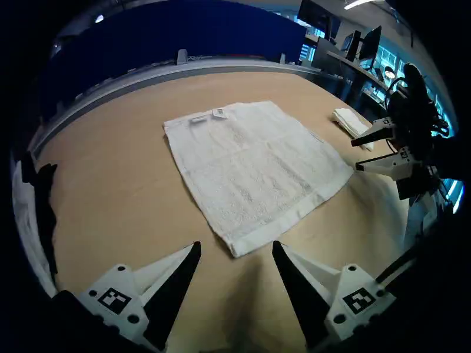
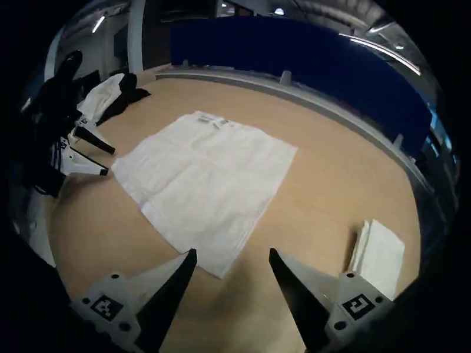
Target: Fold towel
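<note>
The white towel [image 1: 253, 170] lies spread flat on the wooden table [image 1: 112, 188]. One hemmed corner points in between the fingers of the left gripper [image 1: 235, 246], which stand apart and empty. The right gripper [image 2: 232, 253] is likewise spread wide, with nothing in it, at an adjacent corner. The towel looks like light, limp terry that will sag and drag rather than hold a shape. The thicker hemmed corners therefore seem the best places to pinch, one per gripper.

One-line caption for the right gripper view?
Open right gripper facing the near corner of a white towel spread flat on a wooden table, left gripper opposite, folded towel alongside.
</note>
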